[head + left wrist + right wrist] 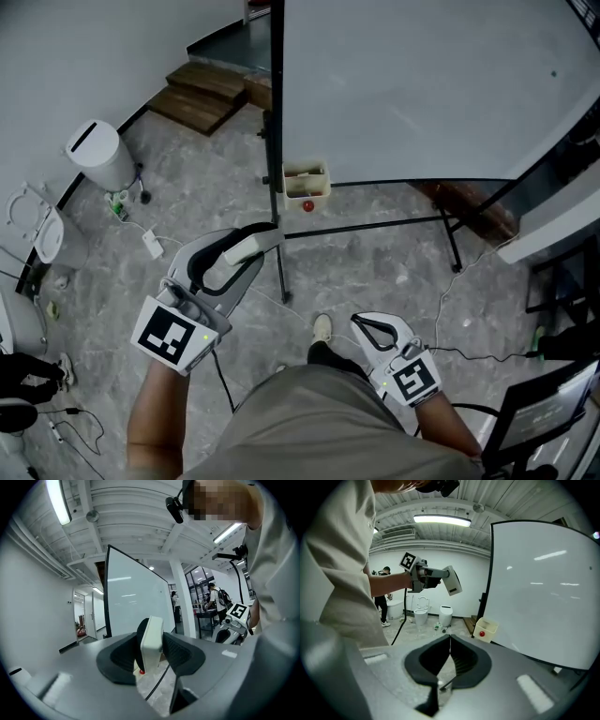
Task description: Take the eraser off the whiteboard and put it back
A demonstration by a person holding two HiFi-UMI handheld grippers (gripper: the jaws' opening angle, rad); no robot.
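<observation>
Left of the whiteboard [422, 84], just off its edge post, my left gripper [265, 239] is clamped on the eraser [246, 249], with pads on its two broad faces. So the eraser is off the board, in the air, apart from the writing face. Risks, my call: the eraser sits far out at the pad tips, so a bump on the edge post could twist it out and drop it. If it comes in tilted or wrong face first, it may not stick and could slide down. Letting go before it seats would do the same. The cable [221, 370] trailing under that gripper could snag a stand leg. The small box [306, 186] at the whiteboard's lower left corner is easy to knock. Below the whiteboard's middle, my right gripper [373, 328] has its jaws together, nothing in them. The board face is blank and glossy. Room: toilets [42, 234] and a white bin [98, 155] far left of the whiteboard, wooden steps [202, 94] by its left edge, grey marbled floor [394, 272] beneath it.
</observation>
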